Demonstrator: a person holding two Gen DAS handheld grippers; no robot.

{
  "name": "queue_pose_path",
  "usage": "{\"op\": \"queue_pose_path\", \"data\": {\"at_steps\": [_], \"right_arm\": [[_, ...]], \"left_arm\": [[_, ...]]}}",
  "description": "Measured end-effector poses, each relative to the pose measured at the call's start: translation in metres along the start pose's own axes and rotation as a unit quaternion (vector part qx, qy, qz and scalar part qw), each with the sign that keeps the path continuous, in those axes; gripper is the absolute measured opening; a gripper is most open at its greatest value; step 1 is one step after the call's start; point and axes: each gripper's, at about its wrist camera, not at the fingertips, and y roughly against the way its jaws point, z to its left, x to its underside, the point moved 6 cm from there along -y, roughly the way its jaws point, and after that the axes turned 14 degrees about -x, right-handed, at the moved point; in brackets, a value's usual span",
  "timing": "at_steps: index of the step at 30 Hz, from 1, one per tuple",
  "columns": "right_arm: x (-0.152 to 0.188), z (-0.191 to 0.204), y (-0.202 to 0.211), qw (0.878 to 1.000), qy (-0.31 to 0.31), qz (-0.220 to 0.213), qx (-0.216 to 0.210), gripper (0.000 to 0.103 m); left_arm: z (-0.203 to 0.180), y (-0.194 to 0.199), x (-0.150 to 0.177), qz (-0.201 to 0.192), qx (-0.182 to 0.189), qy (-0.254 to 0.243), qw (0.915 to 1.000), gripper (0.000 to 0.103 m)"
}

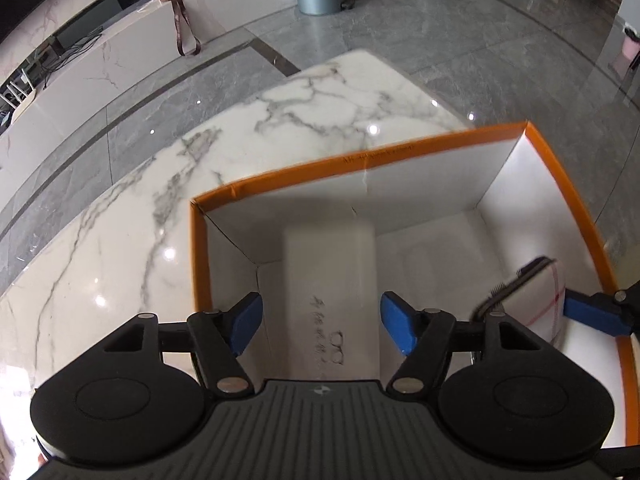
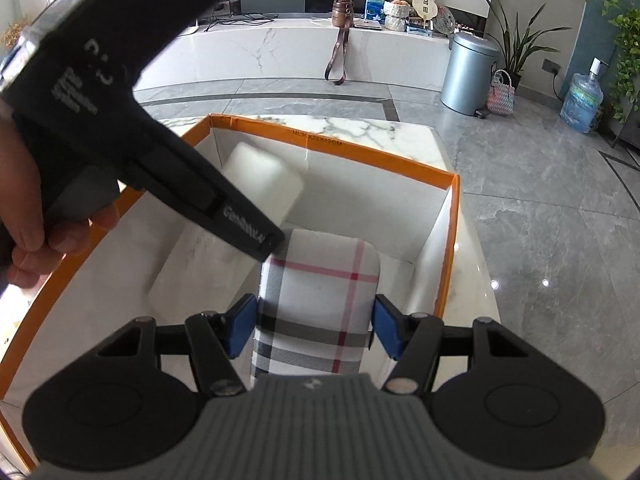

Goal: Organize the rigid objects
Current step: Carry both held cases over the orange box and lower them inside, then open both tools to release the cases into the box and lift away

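Both cases are inside the box (image 2: 450, 216). The white case (image 1: 332, 280) lies between the spread, untouching pads of the left gripper (image 1: 322, 320). The plaid case (image 2: 316, 304) is clamped by the right gripper (image 2: 314, 330); if dropped tilted, it may be wedged against the white one.

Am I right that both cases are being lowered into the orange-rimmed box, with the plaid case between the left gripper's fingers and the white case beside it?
Nearly: the plaid case sits between the right gripper fingers, as the right wrist view shows. The left gripper straddles the white case inside the orange-rimmed box.
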Motion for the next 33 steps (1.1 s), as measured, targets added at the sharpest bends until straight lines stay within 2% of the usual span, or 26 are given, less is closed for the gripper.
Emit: {"op": "queue_pose_path", "data": {"at_steps": [5, 8, 10, 14, 19, 22, 26, 33], "right_arm": [[-0.002, 0.003, -0.001, 1.0, 0.011, 0.0, 0.008, 0.063], [-0.006, 0.008, -0.002, 1.0, 0.015, 0.001, 0.005, 0.063], [-0.008, 0.012, -0.007, 1.0, 0.017, 0.009, 0.004, 0.063], [-0.014, 0.011, -0.029, 0.999, -0.012, 0.038, 0.016, 0.063], [-0.013, 0.007, -0.06, 0.995, -0.045, 0.082, 0.038, 0.063], [-0.01, 0.002, -0.073, 0.991, -0.062, 0.104, 0.054, 0.063], [-0.011, 0.001, -0.081, 0.99, -0.078, 0.11, 0.051, 0.063], [-0.016, 0.008, -0.086, 0.987, -0.121, 0.102, 0.021, 0.063]], "left_arm": [[0.022, 0.023, 0.003, -0.023, 0.033, 0.04, 0.9984, 0.078], [0.044, 0.043, 0.009, -0.048, 0.049, 0.076, 0.9948, 0.076], [0.058, 0.052, 0.018, -0.051, 0.055, 0.1, 0.9922, 0.072], [0.072, 0.048, 0.04, -0.026, 0.057, 0.121, 0.9908, 0.062], [0.077, 0.03, 0.067, 0.014, 0.093, 0.15, 0.9843, 0.037], [0.075, 0.021, 0.076, 0.025, 0.113, 0.156, 0.981, 0.029], [0.076, 0.017, 0.082, 0.028, 0.133, 0.167, 0.9766, 0.023], [0.079, 0.014, 0.085, 0.025, 0.141, 0.172, 0.9745, 0.017]]}}
